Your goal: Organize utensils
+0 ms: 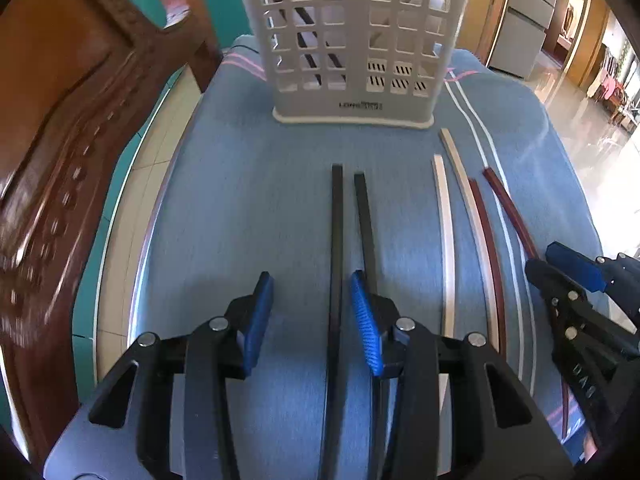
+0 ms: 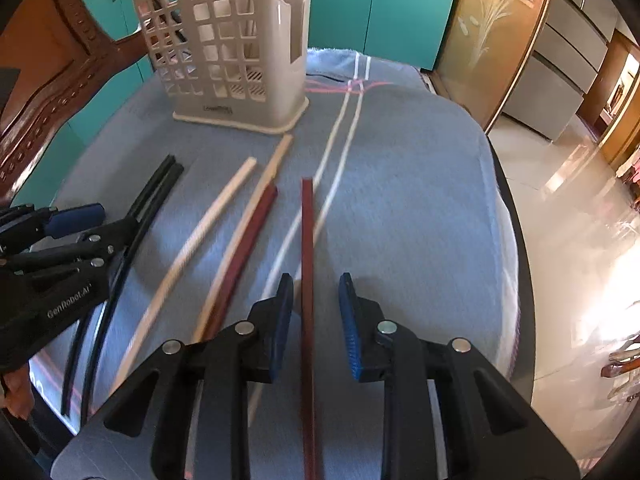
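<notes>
left tongs (image 1: 312, 312): jaws apart, straddling one black chopstick (image 1: 337, 240); pads clear of it, nothing gripped. Second black chopstick (image 1: 365, 220) runs just beside the right-hand pad, partly hidden behind it.
right tongs (image 2: 314, 312): jaws partly open around one dark red chopstick (image 2: 307, 260); stick sits nearer the left-hand pad, gap visible on both sides, can't tell if anything touches. Not clamped.
other red chopstick (image 2: 252, 236): on the cloth just left of the right tongs, touching or nearly touching a pale wooden chopstick (image 2: 276, 160) along its length.
second pale wooden chopstick (image 2: 208, 224): further left, apart from the pair, angled toward the basket.
utensil basket (image 1: 352, 36): pale plastic, lattice walls, upright at the far end of the tabletop, beyond all chopstick tips. Dark sticks visible through the lattice in its left compartment; right compartment looks bare through the grid.
tabletop (image 1: 240, 184): covered by blue cloth with white and pink stripes (image 2: 340, 128); white stripes run alongside the red chopsticks.
obstructions: carved wooden chair back (image 1: 72, 128) close at the left edge of the tabletop. Between tongs and basket only the chopsticks themselves.
surroundings: teal cabinet doors (image 2: 380, 4) behind the basket, glossy tile floor (image 2: 568, 208) to the right.
tongs vs each other: side by side, well apart, six chopsticks spread between and under them.
</notes>
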Available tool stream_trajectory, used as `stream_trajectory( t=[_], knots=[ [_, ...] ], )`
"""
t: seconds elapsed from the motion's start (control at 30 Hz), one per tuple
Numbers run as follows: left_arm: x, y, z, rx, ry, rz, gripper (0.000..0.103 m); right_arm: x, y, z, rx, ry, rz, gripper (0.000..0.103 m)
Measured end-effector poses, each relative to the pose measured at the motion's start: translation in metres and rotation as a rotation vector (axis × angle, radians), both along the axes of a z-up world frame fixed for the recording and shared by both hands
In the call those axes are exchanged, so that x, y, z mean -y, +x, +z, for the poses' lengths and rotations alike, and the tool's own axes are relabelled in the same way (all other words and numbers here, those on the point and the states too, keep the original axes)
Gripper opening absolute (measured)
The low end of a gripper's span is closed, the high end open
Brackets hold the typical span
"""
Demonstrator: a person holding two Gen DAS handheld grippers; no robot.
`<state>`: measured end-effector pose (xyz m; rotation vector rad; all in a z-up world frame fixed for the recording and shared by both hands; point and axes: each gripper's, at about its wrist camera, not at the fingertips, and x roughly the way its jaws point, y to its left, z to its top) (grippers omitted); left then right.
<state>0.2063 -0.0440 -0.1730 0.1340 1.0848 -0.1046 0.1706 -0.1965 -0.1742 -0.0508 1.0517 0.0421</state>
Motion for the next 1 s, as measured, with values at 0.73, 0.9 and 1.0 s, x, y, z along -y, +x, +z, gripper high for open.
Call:
stream_trajectory(
  t=[0.73, 0.9, 1.0],
  knots=[
    [-0.008, 0.0, 0.024, 0.008, -0.154, -0.01, 0.007, 0.012, -0.015, 0.046, 0.12, 0.129, 0.011, 0.007],
    [-0.018, -0.025, 0.074, 0.12, -0.198, -0.028, 0.007, 0.025, -0.033, 0.095, 0.224, 0.168, 0.022, 0.007],
    [-0.025, -0.039, 0.107, 0.186, -0.233, -0.043, 0.007, 0.031, -0.048, 0.124, 0.287, 0.195, 0.031, 0.007]
  ],
)
